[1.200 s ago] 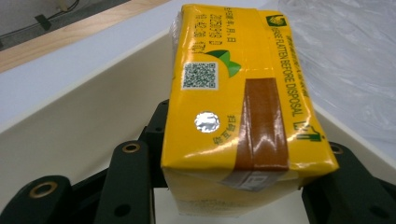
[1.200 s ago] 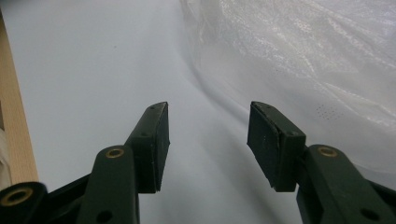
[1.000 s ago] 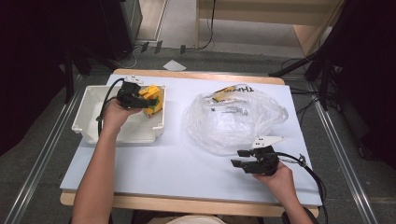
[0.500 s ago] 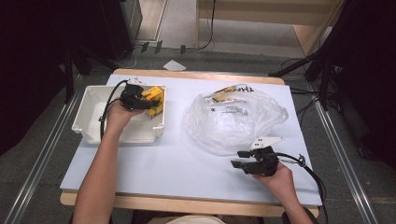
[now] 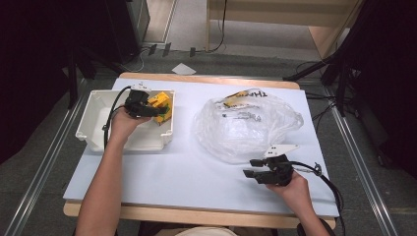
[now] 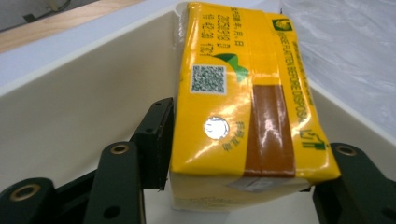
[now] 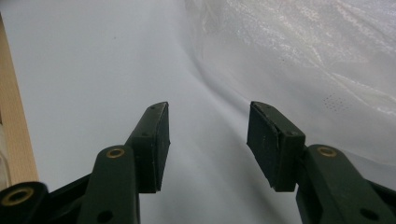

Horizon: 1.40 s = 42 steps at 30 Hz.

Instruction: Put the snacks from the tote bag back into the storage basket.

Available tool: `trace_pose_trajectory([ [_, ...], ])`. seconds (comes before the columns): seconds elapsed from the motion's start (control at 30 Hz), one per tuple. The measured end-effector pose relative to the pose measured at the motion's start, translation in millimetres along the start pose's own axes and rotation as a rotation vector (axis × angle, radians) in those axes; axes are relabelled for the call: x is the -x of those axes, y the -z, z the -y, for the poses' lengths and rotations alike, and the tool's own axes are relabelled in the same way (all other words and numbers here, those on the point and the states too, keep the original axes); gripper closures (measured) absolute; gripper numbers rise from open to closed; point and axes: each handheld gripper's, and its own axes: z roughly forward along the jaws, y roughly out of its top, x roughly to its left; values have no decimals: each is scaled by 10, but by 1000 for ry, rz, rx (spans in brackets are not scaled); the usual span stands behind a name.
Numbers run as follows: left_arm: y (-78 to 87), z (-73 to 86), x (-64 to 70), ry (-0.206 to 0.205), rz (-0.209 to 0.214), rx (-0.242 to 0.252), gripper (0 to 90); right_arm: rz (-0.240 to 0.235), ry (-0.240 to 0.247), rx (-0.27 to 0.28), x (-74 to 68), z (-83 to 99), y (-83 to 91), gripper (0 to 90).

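**Carton held in the bin**

The left gripper [image 5: 147,109] clamps a yellow carton [image 6: 243,93] at the right wall of the white bin [image 5: 93,113], near the table's far-left corner. The right gripper [image 5: 253,169] rests near the front edge, jaws apart, just beside the plastic bag [image 5: 246,123].

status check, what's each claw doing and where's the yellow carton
Left claw shut on yellow carton, inside white bin. Right claw open, empty, low over table beside plastic bag. Nothing in the way.

carton [image 6: 243,93] — print too small | bag [image 5: 246,123] contents — blurred
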Motion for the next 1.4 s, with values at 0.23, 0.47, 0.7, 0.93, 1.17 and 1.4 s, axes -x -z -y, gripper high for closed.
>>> trace_pose_trajectory([
  [0.23, 119, -30, 16, 6, -11, 16, 428, 2, 3, 0, -4, 2, 3, 497],
  [0.47, 265, -52, 52, 20, -8, 38, 416, 1, 3, 1, -1, 0, 11, 493],
  [0.7, 461, -31, 87, 17, -34, 30, 424, 3, 0, 4, 3, -6, 19, 492],
  [0.93, 592, 56, 95, 53, -31, 41, 426, 3, 7, 11, 3, -11, 30, 492],
  [1.17, 685, 171, 120, 59, -39, 59, 466, 1, 11, 14, 16, -16, 23, 493],
  [1.4, 744, 300, 175, 56, -17, 59, 593, -3, 14, 18, 23, -25, 29, 500],
])
